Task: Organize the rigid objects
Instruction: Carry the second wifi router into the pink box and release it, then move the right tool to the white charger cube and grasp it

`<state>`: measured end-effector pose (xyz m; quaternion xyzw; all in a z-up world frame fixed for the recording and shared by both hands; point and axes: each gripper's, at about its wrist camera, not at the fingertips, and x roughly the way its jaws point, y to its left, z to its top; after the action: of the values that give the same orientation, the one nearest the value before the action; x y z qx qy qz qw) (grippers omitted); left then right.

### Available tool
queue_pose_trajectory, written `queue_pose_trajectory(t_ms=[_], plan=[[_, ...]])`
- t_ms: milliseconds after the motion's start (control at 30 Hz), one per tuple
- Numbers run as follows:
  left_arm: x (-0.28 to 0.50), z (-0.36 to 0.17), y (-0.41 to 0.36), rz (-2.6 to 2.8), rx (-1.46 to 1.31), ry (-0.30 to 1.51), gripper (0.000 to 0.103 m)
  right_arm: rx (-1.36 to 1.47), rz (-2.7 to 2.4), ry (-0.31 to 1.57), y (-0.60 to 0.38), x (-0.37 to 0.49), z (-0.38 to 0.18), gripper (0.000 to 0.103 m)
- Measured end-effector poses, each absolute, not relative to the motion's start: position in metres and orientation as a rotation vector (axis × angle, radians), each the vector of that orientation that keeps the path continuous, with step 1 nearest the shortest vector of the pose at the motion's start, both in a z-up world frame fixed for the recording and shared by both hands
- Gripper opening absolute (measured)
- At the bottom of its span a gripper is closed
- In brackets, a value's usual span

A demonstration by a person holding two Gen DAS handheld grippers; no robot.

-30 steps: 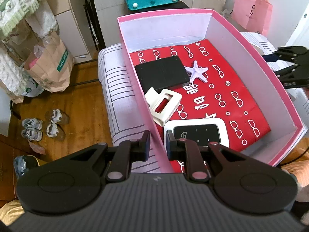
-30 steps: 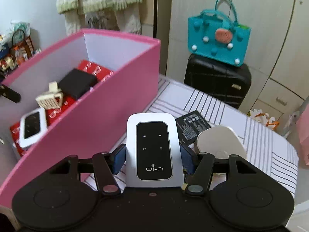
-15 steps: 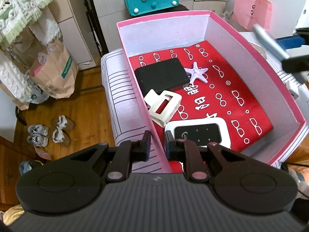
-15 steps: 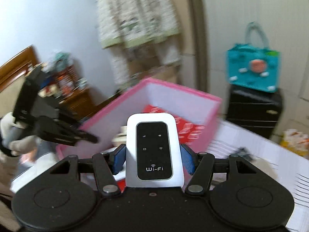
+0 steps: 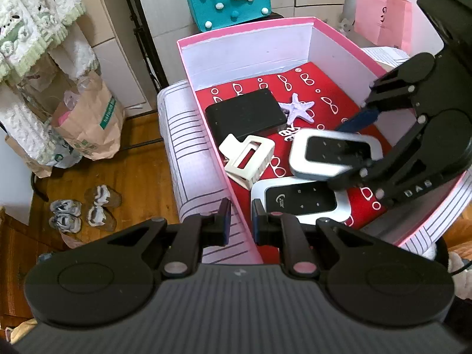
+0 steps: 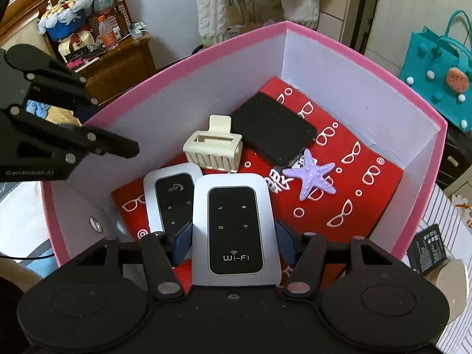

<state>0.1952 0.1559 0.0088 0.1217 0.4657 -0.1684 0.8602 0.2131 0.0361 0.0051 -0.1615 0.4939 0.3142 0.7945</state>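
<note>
My right gripper (image 6: 234,237) is shut on a white Wi-Fi router (image 6: 234,230) and holds it inside the pink box (image 6: 224,44), above the red lining. It also shows in the left wrist view (image 5: 334,153). In the box lie a second white router (image 6: 169,196), a cream hair claw (image 6: 212,150), a black case (image 6: 273,129) and a lilac starfish (image 6: 312,175). My left gripper (image 5: 239,221) straddles the box's near left wall (image 5: 224,171), jaws close together, with nothing between them but the wall edge.
The box rests on a striped cloth (image 5: 188,147). A black battery (image 6: 429,249) and a beige object (image 6: 451,277) lie outside the box on the right. A teal bag (image 5: 227,0), a pink bag (image 5: 382,14) and a paper bag (image 5: 88,118) stand around.
My right gripper has swung over the box wall with the Wi-Fi router and now holds it low inside the box, beside the second router. My left gripper has barely moved.
</note>
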Motion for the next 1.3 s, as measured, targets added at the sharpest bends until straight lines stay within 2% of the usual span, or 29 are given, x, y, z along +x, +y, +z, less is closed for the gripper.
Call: queue_pose_trajectory(t_ms=[333, 567, 600, 733, 967, 1300], plan=[[0.197, 0.008, 0.161, -0.363, 0.223, 0.987, 0.015, -0.418, 0.562, 1.012, 0.042, 0.207, 0.006, 0.063], [0.201, 0.006, 0.159, -0.357, 0.212, 1.009, 0.015, -0.307, 0.578, 0.791, 0.011, 0.169, 0.053, 0.065], [0.202, 0.006, 0.16, -0.356, 0.207, 1.015, 0.015, -0.279, 0.555, 0.767, 0.002, 0.164, 0.059, 0.068], [0.204, 0.001, 0.159, -0.354, 0.209, 1.02, 0.015, -0.268, 0.43, 0.718, -0.034, 0.152, 0.073, 0.068], [0.204, 0.001, 0.156, -0.352, 0.223, 1.024, 0.015, -0.139, 0.233, 0.803, -0.12, 0.146, 0.059, 0.068], [0.204, 0.002, 0.151, -0.336, 0.248, 1.026, 0.015, -0.064, 0.093, 0.911, -0.185, 0.112, 0.0, 0.068]])
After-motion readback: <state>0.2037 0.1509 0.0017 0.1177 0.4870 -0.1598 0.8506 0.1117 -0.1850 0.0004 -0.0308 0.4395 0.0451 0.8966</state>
